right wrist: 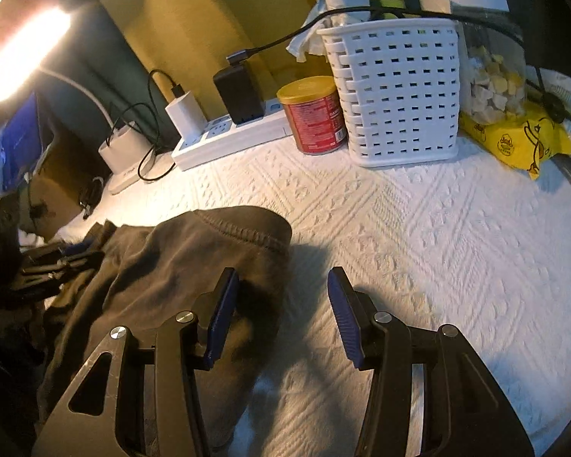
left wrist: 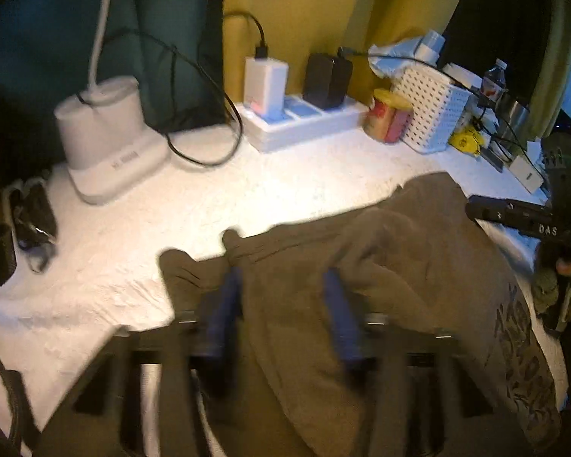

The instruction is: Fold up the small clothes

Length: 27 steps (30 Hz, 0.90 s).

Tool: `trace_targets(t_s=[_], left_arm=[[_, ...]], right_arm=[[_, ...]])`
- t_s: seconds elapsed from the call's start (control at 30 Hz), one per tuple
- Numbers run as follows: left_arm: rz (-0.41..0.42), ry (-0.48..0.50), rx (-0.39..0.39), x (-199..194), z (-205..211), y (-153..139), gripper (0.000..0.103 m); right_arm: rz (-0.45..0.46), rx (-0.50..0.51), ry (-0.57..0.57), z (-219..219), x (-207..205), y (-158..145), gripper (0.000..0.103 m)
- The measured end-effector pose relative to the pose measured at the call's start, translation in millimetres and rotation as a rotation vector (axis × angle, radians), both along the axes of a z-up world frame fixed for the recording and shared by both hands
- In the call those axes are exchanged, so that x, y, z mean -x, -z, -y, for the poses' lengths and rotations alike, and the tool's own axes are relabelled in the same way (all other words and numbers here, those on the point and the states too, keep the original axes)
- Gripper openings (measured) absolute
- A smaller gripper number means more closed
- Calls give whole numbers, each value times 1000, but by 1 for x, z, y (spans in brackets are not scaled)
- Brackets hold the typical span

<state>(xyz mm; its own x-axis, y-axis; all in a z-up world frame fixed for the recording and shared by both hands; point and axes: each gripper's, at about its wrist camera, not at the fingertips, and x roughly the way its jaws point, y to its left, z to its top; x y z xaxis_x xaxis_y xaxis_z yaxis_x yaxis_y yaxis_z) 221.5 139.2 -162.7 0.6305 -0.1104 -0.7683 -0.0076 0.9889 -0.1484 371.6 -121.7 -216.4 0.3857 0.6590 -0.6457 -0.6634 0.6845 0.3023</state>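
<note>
Lying rumpled on the white textured tablecloth [right wrist: 418, 236], just in front of the white lattice basket [right wrist: 396, 91], the brown garment [left wrist: 380, 251] sits under both grippers: left gripper [left wrist: 283, 285] parted, gripping nothing; right gripper [right wrist: 281, 285] wide apart, empty.

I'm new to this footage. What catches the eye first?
A rumpled olive-brown garment sprawls over the white textured cloth, with both grippers' blue-padded jaws standing apart above it. Behind, against the yellow wall, stand a white lattice basket and a red can.
</note>
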Motion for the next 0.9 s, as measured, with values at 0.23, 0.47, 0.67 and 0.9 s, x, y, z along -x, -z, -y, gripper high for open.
trace_targets(t_s=[0.23, 0.47, 0.67, 0.9], left_arm=[[87, 6, -62, 14, 12, -20, 4], [137, -52, -78, 38, -6, -48, 4], [44, -107, -65, 29, -20, -20, 4], [25, -208, -24, 43, -33, -21, 5]], right_arm=[[-8, -3, -53, -18, -3, 1, 21], [80, 10, -92, -43, 11, -17, 12], [150, 114, -98, -65, 17, -4, 12], [160, 114, -81, -60, 17, -5, 12]])
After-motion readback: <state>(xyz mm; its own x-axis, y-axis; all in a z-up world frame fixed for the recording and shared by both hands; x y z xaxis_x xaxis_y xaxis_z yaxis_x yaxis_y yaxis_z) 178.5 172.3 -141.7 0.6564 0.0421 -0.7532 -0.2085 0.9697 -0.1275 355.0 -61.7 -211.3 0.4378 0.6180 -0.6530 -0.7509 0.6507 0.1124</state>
